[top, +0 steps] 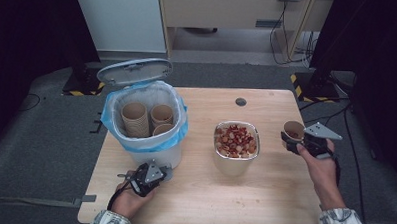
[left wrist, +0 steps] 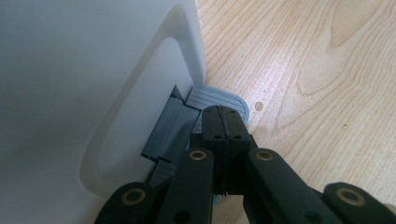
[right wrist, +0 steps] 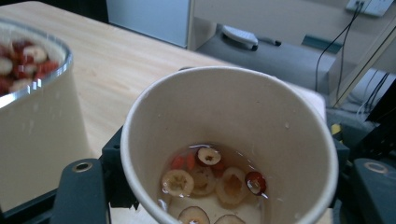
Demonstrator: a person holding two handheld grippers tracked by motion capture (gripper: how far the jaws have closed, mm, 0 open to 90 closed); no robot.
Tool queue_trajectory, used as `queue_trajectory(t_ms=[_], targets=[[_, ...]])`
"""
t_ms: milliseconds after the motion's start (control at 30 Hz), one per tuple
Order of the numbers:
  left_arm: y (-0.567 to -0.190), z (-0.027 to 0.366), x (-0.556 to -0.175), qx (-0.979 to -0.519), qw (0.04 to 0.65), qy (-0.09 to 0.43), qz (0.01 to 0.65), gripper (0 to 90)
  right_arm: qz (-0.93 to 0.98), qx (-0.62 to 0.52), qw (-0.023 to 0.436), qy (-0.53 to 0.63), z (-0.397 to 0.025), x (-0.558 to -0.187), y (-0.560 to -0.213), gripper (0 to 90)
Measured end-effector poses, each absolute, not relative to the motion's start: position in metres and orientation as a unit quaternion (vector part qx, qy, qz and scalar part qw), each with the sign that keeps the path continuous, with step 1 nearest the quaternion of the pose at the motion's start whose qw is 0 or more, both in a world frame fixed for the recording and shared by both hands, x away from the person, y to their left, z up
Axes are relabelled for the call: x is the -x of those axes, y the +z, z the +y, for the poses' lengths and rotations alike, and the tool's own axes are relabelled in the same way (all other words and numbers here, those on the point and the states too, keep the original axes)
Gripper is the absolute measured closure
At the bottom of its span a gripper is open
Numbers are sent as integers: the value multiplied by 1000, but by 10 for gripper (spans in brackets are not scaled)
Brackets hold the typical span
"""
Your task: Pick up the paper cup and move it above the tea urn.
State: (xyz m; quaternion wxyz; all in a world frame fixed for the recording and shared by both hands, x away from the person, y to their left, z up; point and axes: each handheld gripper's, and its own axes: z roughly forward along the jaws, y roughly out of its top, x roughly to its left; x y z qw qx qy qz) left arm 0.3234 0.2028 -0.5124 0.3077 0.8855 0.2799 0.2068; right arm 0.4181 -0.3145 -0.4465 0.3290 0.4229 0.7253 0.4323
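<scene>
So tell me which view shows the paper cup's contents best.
The right gripper view: it looks straight into the paper cup, showing fruit slices in liquid. The high view shows the cup small, contents unreadable.

a wooden table (top: 263,194) stands on grey carpet (top: 40,151), with a pale cabinet (top: 230,13) and cables (top: 284,40) behind.

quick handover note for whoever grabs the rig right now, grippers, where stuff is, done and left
Left gripper: jaws shut, pressed on the grey pedal of the white bin; lid is up.
Right gripper: shut on a paper cup holding liquid and sliced fruit, to the right of the strainer bowl.
Done: three used cups already in the bin.
Left, likely: empty this cup over the bowl, then bin it.
</scene>
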Motion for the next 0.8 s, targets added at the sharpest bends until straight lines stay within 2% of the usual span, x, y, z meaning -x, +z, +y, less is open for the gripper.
queue_trajectory(t_ms=[367,800], targets=[[-513,203,-323,-884,311,205,284,898,734,-391,348,433,-299,-434,-399,301],[-513,203,-324,-883,311,204,284,898,744,-366,359,429,-290,-440,-375,298]])
